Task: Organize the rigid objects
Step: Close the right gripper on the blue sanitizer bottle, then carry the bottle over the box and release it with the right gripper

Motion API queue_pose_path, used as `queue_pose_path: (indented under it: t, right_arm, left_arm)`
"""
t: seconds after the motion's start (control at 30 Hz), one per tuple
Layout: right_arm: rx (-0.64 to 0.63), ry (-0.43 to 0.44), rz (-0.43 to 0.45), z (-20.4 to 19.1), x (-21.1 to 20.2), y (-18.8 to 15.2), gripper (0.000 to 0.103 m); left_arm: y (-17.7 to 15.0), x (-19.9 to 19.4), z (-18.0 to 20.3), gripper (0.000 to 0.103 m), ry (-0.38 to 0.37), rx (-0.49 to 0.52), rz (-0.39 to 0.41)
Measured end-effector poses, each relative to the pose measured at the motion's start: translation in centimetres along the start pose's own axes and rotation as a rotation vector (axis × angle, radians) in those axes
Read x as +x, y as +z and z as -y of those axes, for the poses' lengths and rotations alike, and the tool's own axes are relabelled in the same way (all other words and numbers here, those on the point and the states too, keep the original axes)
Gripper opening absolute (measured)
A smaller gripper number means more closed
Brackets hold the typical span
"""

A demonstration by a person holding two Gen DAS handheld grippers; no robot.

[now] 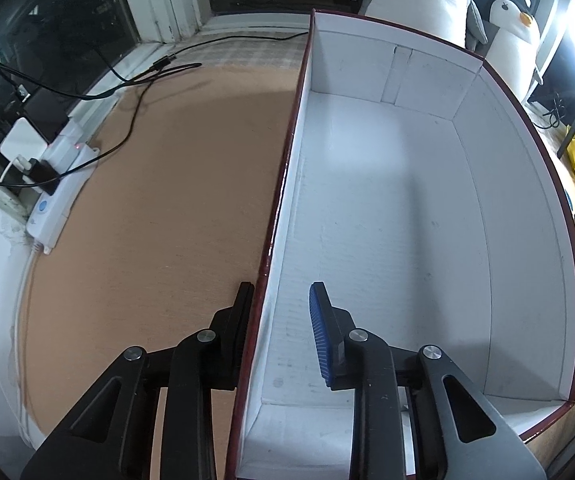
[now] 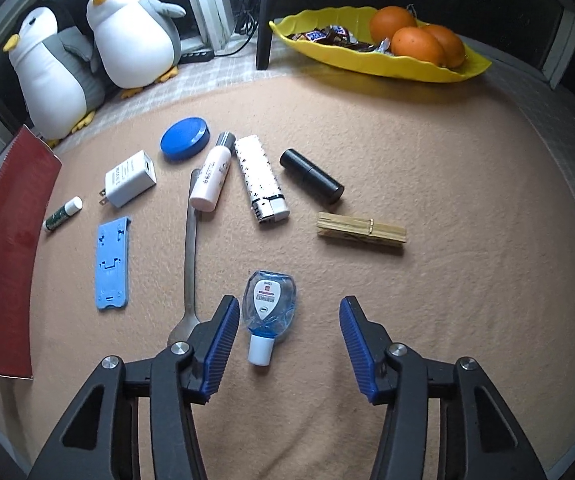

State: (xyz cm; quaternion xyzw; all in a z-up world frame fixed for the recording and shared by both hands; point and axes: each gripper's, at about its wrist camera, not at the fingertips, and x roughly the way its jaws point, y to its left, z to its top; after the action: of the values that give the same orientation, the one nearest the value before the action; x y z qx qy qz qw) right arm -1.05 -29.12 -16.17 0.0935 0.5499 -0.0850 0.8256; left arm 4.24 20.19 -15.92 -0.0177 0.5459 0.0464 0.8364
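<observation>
A red box with a bare white inside (image 1: 387,184) fills the left wrist view. My left gripper (image 1: 281,300) is open and straddles the box's left wall, one finger outside and one inside. In the right wrist view my right gripper (image 2: 287,320) is open, with a small clear blue bottle (image 2: 269,306) lying between its fingers, close to the left one. Beyond lie a spoon (image 2: 191,248), blue plastic holder (image 2: 112,266), white charger (image 2: 129,178), blue lid (image 2: 185,137), pink tube (image 2: 212,178), white lighter (image 2: 261,178), black cylinder (image 2: 311,176), gold lipstick (image 2: 361,232) and lip balm (image 2: 63,213).
The red box's outer wall (image 2: 3,256) stands at the left edge. Two plush penguins (image 2: 87,48) sit at the back left. A yellow dish (image 2: 427,68) with oranges and sweets is at the back right. A power strip (image 1: 59,192) and cables lie left of the box.
</observation>
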Motion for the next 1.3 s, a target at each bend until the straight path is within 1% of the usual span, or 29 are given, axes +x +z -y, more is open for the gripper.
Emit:
queue_pose_path:
  t: [0.13,0.2,0.33,0.5,1.0,1.2,1.3]
  right_arm:
    - [-0.012,-0.01,-0.021,-0.5,0.9,0.1,0.044]
    - [-0.008,-0.006,-0.033,-0.6,1.4,0.2,0.039]
    - [-0.011,-0.009,-0.045,-0.9,1.8,0.4,0.038]
    - [-0.023,-0.018,-0.063,-1.1,2.3,0.6,0.029]
    - [-0.011,0.011,-0.055,-0.9,2.0,0.7,0.028]
    - [-0.03,0.026,-0.006,-1.9,0.0,1.0,0.028]
    - [-0.055,0.054,0.028,-3.4,-1.5,1.6,0.028]
  left_arm:
    - [0.1,0.4,-0.3,0.025,-0.002,-0.006,-0.002]
    - [0.1,0.6,-0.4,0.025,-0.002,-0.009,-0.003]
    - [0.1,0.7,-0.6,0.024,-0.004,-0.018,-0.007]
    - [0.2,0.8,-0.7,0.024,-0.007,-0.017,-0.007]
    - [0.0,0.7,-0.6,0.025,-0.009,-0.013,-0.002]
    - [0.0,0.6,-0.5,0.025,-0.012,-0.015,-0.001]
    - [0.0,0.7,-0.6,0.024,-0.016,-0.016,-0.002]
